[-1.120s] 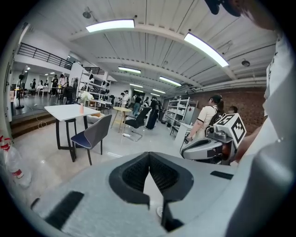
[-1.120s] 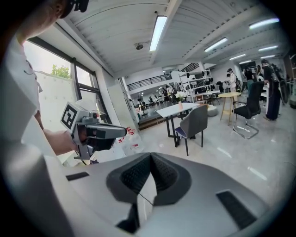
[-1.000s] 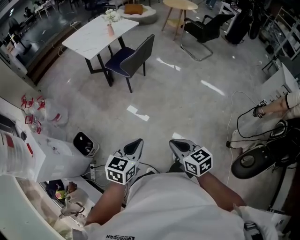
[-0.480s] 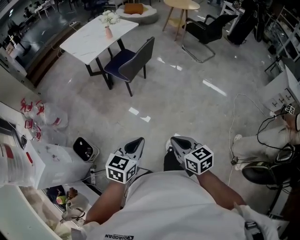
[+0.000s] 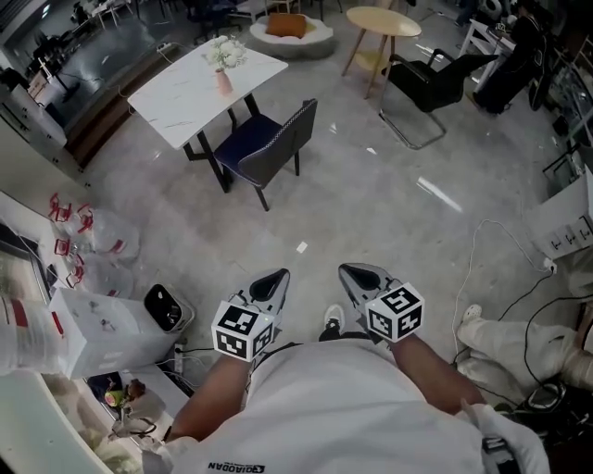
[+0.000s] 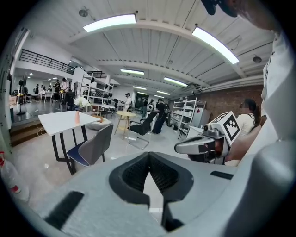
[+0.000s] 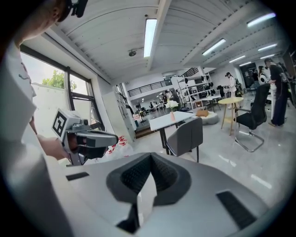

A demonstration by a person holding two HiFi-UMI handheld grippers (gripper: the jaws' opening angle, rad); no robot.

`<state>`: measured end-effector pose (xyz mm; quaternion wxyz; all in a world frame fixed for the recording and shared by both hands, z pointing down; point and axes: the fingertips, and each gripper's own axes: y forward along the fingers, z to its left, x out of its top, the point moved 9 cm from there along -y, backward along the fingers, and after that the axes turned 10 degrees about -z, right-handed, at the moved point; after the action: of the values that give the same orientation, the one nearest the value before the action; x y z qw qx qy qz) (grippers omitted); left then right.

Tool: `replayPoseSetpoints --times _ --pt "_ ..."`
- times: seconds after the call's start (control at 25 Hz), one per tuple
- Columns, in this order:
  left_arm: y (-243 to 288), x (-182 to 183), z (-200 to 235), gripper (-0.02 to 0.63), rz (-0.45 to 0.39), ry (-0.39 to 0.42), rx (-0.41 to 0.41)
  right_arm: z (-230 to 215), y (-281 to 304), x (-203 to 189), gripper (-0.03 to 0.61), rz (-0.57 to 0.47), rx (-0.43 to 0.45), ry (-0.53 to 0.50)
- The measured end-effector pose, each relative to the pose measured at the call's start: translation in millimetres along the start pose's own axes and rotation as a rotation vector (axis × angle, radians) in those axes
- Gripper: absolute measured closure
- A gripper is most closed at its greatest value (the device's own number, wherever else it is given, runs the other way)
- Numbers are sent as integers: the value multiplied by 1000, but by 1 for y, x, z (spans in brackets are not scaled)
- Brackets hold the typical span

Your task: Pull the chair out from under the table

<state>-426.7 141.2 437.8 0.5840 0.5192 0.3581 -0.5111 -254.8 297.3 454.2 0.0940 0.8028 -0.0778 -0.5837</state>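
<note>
Head view, 9 o'clock: white bags point(image 5: 97, 243) with red print on floor point(image 5: 371, 213). 11 o'clock: white table point(image 5: 181, 83), pink vase point(image 5: 223, 81) with flowers on top. Grey chair point(image 5: 273, 141) at 12 o'clock, seat partly under table's near edge, backrest facing grippers, well apart from both. 1 o'clock: round wooden side table point(image 5: 382, 20), black office chair point(image 5: 431, 83). Left gripper point(image 5: 270, 283) at 6 o'clock, jaws together. Right gripper point(image 5: 358, 276) just beside it, jaws together.
</note>
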Motion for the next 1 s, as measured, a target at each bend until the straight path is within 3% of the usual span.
replayPoseSetpoints --times 0.28,0.56,1.0 --pt "68 10 7 606 36 -3 43 -70 21 17 574 10 51 16" --pt "120 18 0 606 80 4 51 -134 15 23 574 26 29 71" --pt "179 39 -5 606 88 36 -9 -176 3 30 574 -2 -17 99"
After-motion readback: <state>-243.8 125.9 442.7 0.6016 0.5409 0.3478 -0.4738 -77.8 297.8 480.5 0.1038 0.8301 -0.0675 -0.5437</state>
